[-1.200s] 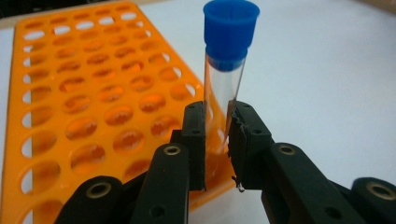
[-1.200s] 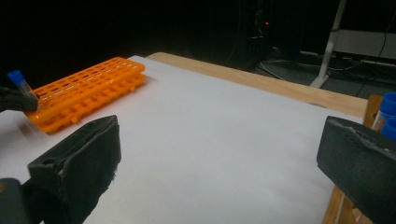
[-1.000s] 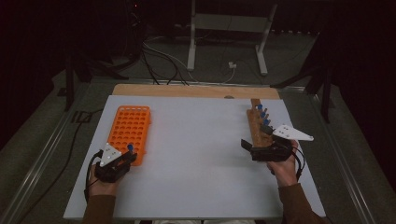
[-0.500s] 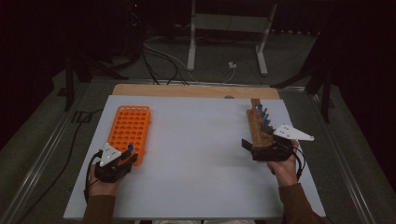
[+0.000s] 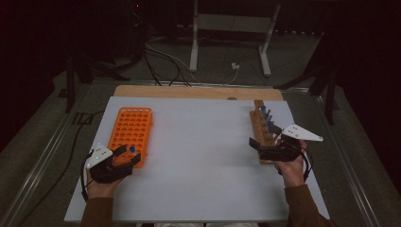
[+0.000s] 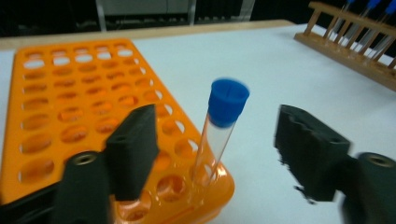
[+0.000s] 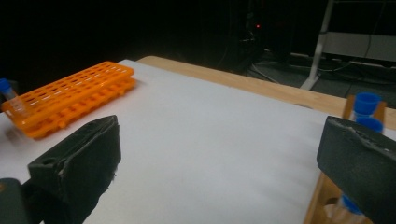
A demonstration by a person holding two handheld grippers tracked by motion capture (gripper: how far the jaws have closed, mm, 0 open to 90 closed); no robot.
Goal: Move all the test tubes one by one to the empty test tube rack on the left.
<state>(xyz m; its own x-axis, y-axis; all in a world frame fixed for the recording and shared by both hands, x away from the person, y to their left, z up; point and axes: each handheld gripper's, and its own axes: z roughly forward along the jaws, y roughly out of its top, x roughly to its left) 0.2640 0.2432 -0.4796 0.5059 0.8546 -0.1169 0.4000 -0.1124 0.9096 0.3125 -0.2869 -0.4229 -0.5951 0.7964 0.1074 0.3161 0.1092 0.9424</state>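
The left gripper (image 6: pixel 215 154) has just been opening; its jaws stand spread on either side of the blue-capped tube (image 6: pixel 219 130), clear of it. The tube stands in the orange rack (image 6: pixel 70 107). The right gripper (image 7: pixel 219 163) gapes wide, holding nothing, beside the wooden rack (image 5: pixel 262 130).

You see an orange tube rack (image 6: pixel 70 107), a clear test tube (image 6: pixel 212 144) with a blue cap (image 6: pixel 227 101), a brown wooden rack (image 5: pixel 263 130) and a white table (image 5: pixel 198 156).
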